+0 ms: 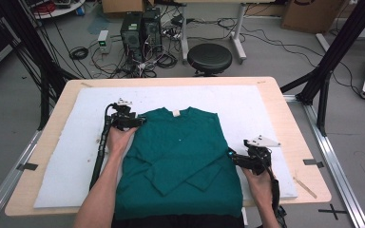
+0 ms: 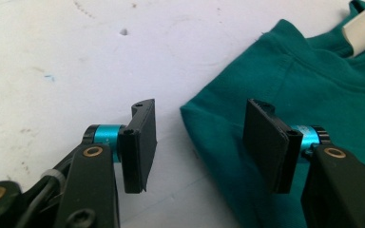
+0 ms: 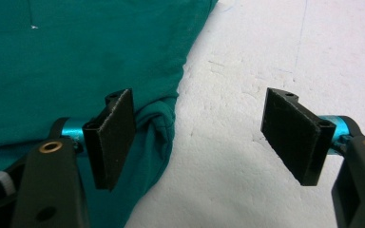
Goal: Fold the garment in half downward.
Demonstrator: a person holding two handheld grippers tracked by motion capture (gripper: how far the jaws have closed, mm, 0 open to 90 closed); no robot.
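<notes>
A dark green sweater (image 1: pixel 178 152) lies flat on the white mat (image 1: pixel 247 104), neck away from me, both sleeves folded across its front. A white neck label (image 2: pixel 361 28) shows at the collar. My left gripper (image 1: pixel 142 121) hovers at the sweater's left shoulder. In the left gripper view it (image 2: pixel 199 142) is open, with the shoulder corner (image 2: pixel 218 123) below the gap and untouched. My right gripper (image 1: pixel 230 156) is at the sweater's right side edge. It (image 3: pixel 199 137) is open too, one jaw over the folded cloth edge (image 3: pixel 164 123), the other over bare mat (image 3: pixel 275 57).
The mat covers most of a wooden table (image 1: pixel 304 142). Beyond the far edge stand a black stool (image 1: pixel 209 58) and two computer towers (image 1: pixel 140 28) among floor cables. Black frame posts (image 1: pixel 332 52) rise at both sides.
</notes>
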